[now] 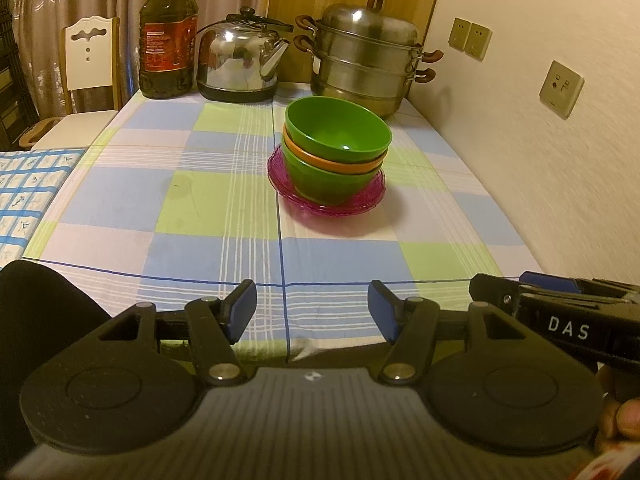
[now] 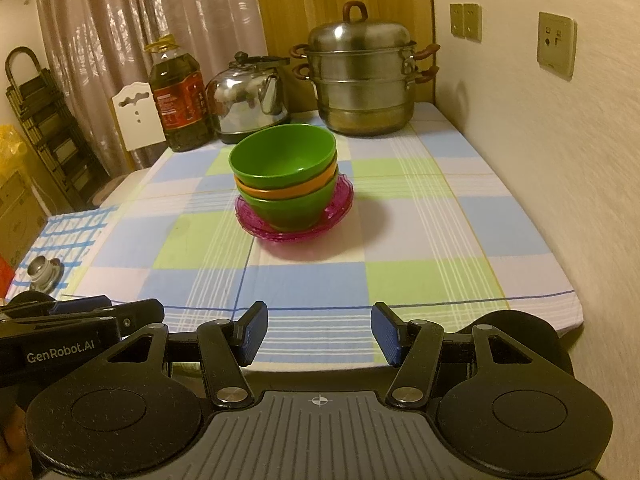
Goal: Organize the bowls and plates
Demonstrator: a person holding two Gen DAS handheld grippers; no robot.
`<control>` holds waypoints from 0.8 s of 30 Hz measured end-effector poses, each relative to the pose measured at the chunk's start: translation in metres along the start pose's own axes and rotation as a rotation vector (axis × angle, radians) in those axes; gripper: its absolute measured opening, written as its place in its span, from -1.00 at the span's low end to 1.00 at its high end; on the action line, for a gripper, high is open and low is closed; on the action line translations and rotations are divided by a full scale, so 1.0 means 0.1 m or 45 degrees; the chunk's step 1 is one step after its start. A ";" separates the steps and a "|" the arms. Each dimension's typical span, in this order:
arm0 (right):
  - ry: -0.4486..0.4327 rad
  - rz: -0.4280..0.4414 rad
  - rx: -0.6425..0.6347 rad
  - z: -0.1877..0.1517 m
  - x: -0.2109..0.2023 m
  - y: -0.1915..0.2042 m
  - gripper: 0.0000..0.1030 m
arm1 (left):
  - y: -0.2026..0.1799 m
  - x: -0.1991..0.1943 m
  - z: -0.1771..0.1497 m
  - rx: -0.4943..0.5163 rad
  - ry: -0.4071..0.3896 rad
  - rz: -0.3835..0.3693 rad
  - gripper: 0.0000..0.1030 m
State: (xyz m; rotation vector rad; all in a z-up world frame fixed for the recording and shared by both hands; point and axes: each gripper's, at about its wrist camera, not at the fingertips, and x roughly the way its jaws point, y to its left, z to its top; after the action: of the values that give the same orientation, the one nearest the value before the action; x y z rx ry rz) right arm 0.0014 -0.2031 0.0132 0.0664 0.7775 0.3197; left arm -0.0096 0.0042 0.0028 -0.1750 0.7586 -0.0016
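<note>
Three nested plastic bowls [image 1: 338,148], green, orange, green, sit on stacked translucent magenta plates [image 1: 326,200] mid-desk [image 1: 160,208] on a checked cloth. Both the left tool [image 1: 312,312] and right tool [image 2: 319,332] hang released, empty, well short. Stacking looks finished.

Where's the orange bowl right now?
The orange bowl is nested between two green bowls in the stack on the pink plates, mid-table in both views, in front of the kettle and steamer pot.
</note>
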 end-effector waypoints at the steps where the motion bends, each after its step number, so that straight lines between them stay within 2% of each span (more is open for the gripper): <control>1: -0.001 0.000 0.000 0.00 0.00 0.00 0.12 | 0.00 0.00 0.00 0.000 0.000 0.001 0.15; 24: 0.003 -0.002 0.003 0.00 0.02 -0.01 0.12 | -0.02 0.01 -0.01 0.005 0.002 -0.001 0.15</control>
State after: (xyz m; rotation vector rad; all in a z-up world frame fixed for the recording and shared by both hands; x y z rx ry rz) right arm 0.0026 -0.2033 0.0115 0.0680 0.7801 0.3175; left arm -0.0095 0.0025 0.0018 -0.1717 0.7597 -0.0035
